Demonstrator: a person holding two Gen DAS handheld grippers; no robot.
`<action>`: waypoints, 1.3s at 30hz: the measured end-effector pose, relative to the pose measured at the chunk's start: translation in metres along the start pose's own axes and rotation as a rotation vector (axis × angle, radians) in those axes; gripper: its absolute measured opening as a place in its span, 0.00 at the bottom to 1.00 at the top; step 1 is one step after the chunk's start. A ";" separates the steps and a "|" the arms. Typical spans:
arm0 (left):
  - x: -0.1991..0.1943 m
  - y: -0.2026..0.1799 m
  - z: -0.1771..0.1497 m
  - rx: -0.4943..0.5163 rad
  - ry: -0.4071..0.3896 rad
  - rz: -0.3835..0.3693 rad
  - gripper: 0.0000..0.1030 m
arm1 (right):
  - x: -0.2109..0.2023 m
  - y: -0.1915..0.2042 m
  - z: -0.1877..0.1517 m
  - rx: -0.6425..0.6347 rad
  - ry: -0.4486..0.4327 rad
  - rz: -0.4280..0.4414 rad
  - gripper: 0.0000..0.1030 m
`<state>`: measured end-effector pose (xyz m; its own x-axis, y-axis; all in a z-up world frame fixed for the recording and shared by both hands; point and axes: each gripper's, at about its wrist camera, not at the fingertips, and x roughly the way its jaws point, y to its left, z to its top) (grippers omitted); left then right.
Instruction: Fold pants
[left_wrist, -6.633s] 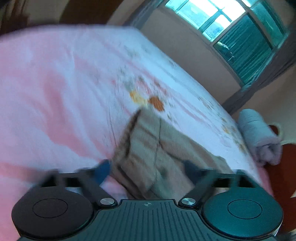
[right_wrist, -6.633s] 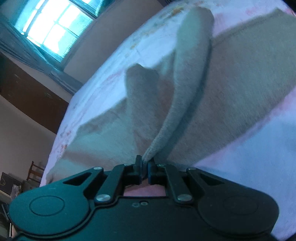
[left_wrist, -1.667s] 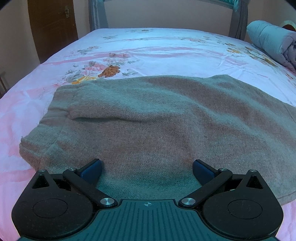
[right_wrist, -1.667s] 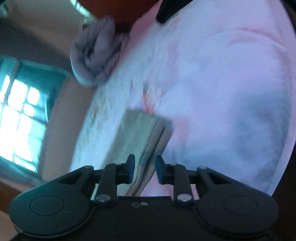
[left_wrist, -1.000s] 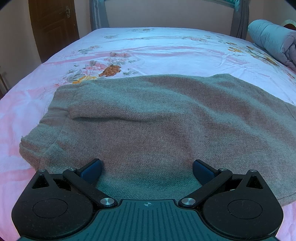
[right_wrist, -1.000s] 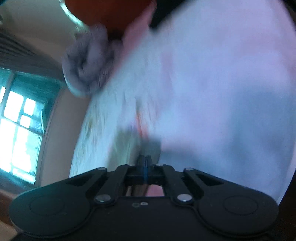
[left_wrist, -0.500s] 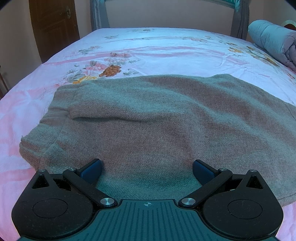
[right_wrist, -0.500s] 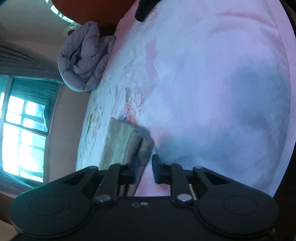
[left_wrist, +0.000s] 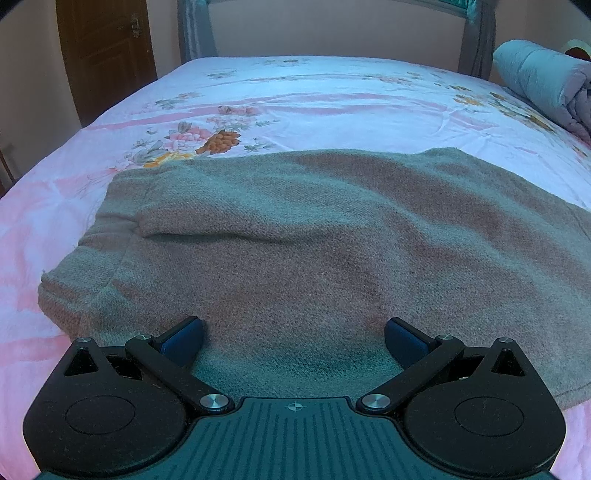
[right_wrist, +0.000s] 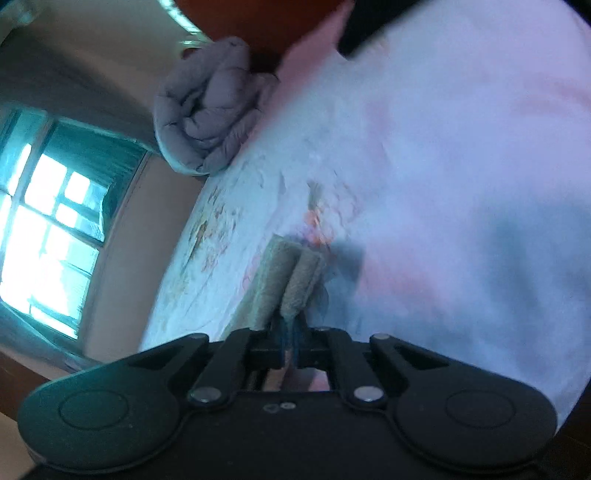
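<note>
Pants (left_wrist: 314, 236) lie flat on the bed (left_wrist: 332, 96). Left claw (left_wrist: 293, 332) released above them; right claw (right_wrist: 290, 338) clenched, apparently pinching the doubled edge. Thin grip: hem may slip, undoing the fold.

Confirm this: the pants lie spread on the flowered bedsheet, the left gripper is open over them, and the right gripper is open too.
Not quite. The right gripper is shut on the pants, as the right wrist view shows. The rest holds: the pants lie spread on the flowered bedsheet, with the left gripper open over them.
</note>
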<state>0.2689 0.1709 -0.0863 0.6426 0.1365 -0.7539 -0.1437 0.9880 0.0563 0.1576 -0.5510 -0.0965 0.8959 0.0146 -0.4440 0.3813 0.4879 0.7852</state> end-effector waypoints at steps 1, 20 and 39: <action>0.000 0.000 0.000 -0.001 -0.002 -0.002 1.00 | 0.002 -0.004 -0.003 -0.002 -0.004 -0.035 0.00; -0.002 0.002 -0.003 0.003 -0.016 -0.017 1.00 | -0.002 -0.035 -0.006 0.268 -0.032 0.024 0.10; -0.001 0.003 -0.002 0.006 -0.017 -0.018 1.00 | -0.005 -0.025 -0.013 0.239 -0.004 0.076 0.13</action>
<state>0.2662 0.1737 -0.0871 0.6581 0.1194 -0.7434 -0.1272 0.9908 0.0465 0.1404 -0.5514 -0.1192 0.9247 0.0395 -0.3785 0.3556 0.2649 0.8963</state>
